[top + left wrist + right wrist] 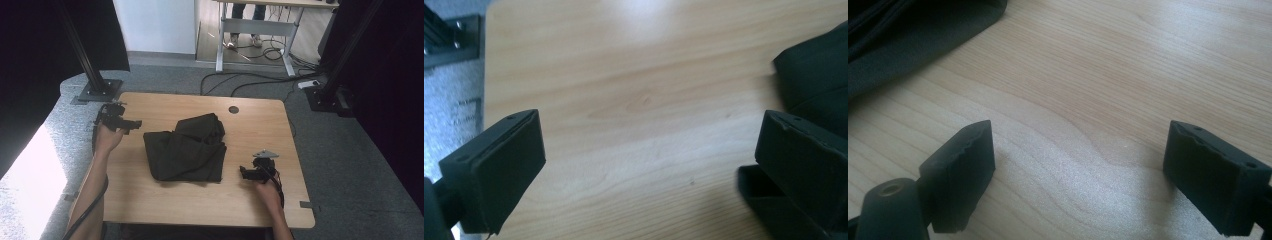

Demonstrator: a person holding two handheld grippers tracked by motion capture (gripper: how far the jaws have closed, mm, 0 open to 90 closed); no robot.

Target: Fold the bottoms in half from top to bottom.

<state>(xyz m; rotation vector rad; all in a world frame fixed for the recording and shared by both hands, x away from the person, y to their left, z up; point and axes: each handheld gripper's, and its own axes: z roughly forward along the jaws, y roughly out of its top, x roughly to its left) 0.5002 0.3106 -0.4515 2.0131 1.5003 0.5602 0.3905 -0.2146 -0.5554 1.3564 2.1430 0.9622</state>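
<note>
A dark, loosely folded cloth (186, 149) lies in the middle of the wooden table (250, 125). My left gripper (131, 123) rests at the table's left side, just left of the cloth, jaws wide open over bare wood. In the left gripper view the cloth's edge (819, 75) shows at the right, behind the right jaw, and my left gripper (651, 162) holds nothing. My right gripper (243, 173) sits near the front right, a little right of the cloth's corner. In the right gripper view it (1080, 172) stands open over wood, with the cloth (908, 35) at the upper left.
A round cable hole (233, 109) sits near the table's far edge. Black frame posts with base plates (97, 90) stand at both far corners. Cables (250, 80) run across the grey carpet beyond. Another desk (260, 25) and a person's feet stand farther back.
</note>
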